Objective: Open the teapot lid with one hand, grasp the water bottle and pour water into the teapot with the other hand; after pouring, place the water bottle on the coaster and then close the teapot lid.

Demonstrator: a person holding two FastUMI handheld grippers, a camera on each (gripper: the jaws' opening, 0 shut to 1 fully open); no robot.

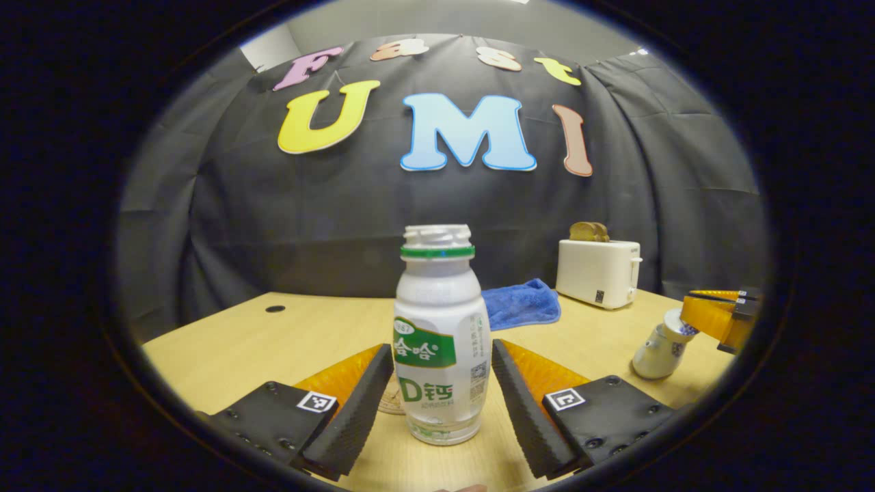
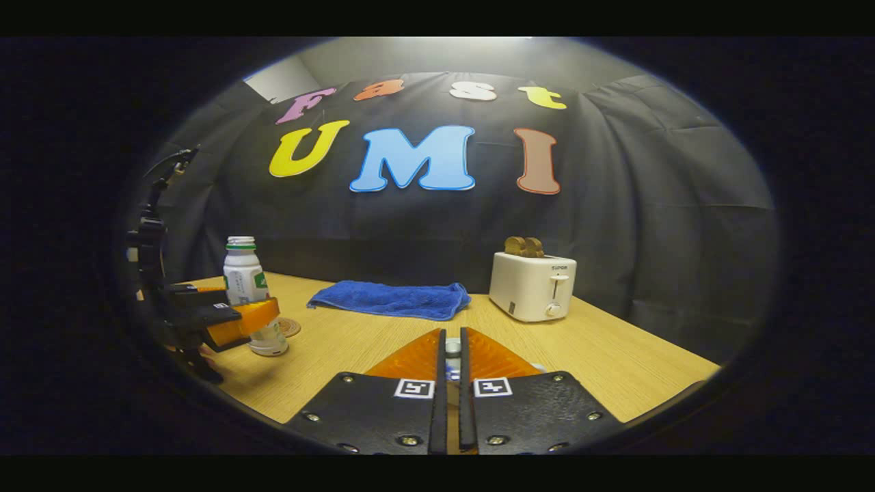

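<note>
In the left gripper view, the left gripper (image 1: 442,383) reaches level over the wooden table (image 1: 225,348) from the bottom of the frame, its two fingers (image 1: 355,403) spread wide. The water bottle (image 1: 441,342) stands upright between them at the centre, uncapped, with a gap on either side, so neither finger touches it. Part of the coaster (image 1: 392,403) peeks out just behind the bottle's base, low and left of centre. To the right of the bottle lie a blue cloth (image 1: 523,304) and, farther back, a white toaster (image 1: 598,272) with bread in its slots. At the right edge, the teapot (image 1: 660,350) sits on the table with the right gripper (image 1: 718,316) at its top.

In the right gripper view, the left gripper (image 2: 239,320) shows at the far left with the water bottle (image 2: 247,287) standing upright between its fingers, and the coaster (image 2: 288,326) just to the bottle's right. The blue cloth (image 2: 393,299) lies at mid frame and the toaster (image 2: 533,285) right of centre. At the bottom centre, the right gripper (image 2: 451,355) points forward with its fingers drawn nearly together on the small white knob of the teapot lid (image 2: 452,347).
</note>
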